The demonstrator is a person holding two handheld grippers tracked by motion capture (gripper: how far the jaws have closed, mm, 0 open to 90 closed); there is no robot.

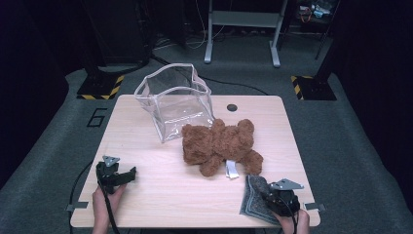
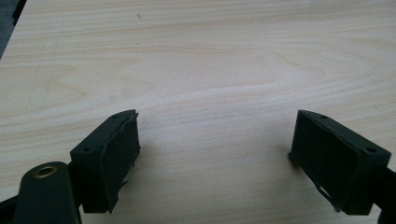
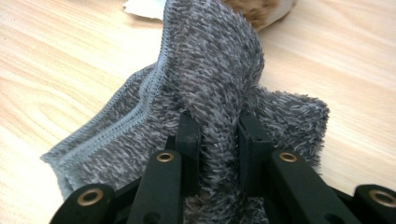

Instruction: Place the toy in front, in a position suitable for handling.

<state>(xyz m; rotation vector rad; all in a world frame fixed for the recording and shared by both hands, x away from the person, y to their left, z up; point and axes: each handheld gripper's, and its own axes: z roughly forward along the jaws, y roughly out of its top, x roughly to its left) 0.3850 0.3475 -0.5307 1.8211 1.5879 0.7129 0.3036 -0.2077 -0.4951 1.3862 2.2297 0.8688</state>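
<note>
Grey fluffy microfibre cloth point(image 3: 219, 79), near right table edge beside brown plush teddy bear point(image 1: 220, 145): a raised fold pinched between right gripper point(image 3: 218, 135) jaws. Lift slowly, keeping the pinch firm so pile does not slip. Left gripper point(image 2: 215, 154): jaws wide, empty, over bare wooden table point(image 2: 196, 56)

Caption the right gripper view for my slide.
Right tongs pinch a raised fold of grey fuzzy cloth on the wooden table.

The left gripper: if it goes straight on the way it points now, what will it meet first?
Probably nothing soon: the left gripper has bare table ahead, and its line seems to pass in front of the teddy bear.
</note>
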